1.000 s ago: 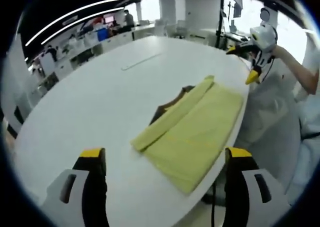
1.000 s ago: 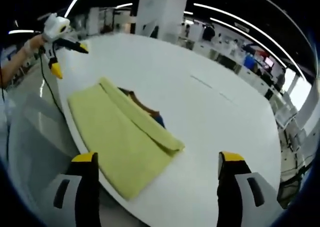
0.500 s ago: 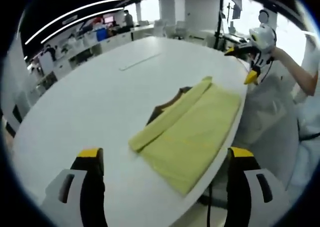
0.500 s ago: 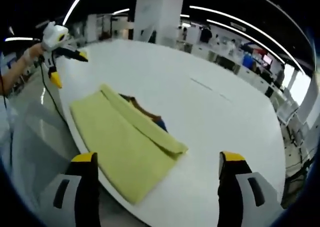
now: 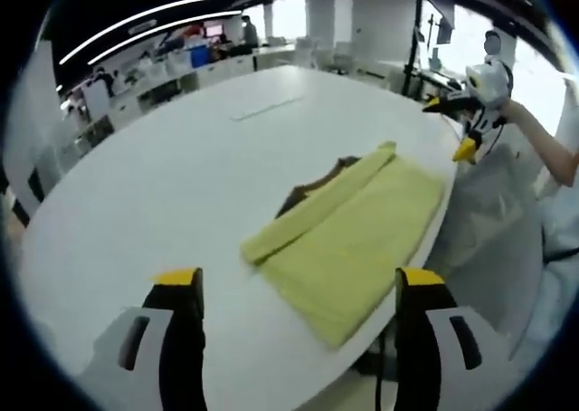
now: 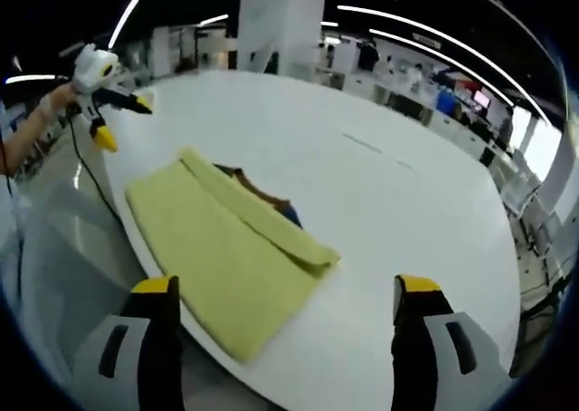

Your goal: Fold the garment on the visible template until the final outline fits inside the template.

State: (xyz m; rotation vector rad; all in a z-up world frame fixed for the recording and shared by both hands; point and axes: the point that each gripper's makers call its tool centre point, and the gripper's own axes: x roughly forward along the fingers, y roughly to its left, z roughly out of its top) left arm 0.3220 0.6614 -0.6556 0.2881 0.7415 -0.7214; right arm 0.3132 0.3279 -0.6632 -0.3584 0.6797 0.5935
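**Above the table edge: both claws released, folded garment lying clear of them**

Between the yellow-tipped jaws of the left gripper (image 5: pixel 300 289), held wide apart at the 6 o'clock edge of the left gripper view, nothing is grasped; bare tabletop and the near end of the cloth are seen in the gap. Just beyond, toward 12 o'clock, the yellow garment (image 5: pixel 353 234) is laid flat on the white table (image 5: pixel 163 176), folded into a long rectangle with a narrower band doubled over along its 10 o'clock side. Its 4 o'clock edge is seen to lie along the table's rim, perhaps slightly over it. A dark brown patch with a little blue, the template (image 5: pixel 312 190), is glimpsed from under the folded band on the 11 o'clock side; how much of it is covered cannot be told. At 2 o'clock the right gripper (image 5: pixel 457 126) is held in a person's hand, off the table and well apart from the cloth, its yellow tips spread.

In the right gripper view the right gripper's own jaws are likewise parted at 6 o'clock, with nothing clamped between them. The garment (image 6: pixel 217 248) is seen ahead, running from 10 o'clock toward 4 o'clock near the table (image 6: pixel 380 212) rim, the doubled band on its 1 o'clock side and the template (image 6: pixel 267 201) peeping out beside it. At 10 o'clock the left gripper (image 6: pixel 122 121) is carried in a hand, raised beyond the table's edge, tips apart and touching nothing. Office desks and ceiling light strips are made out far behind the table.
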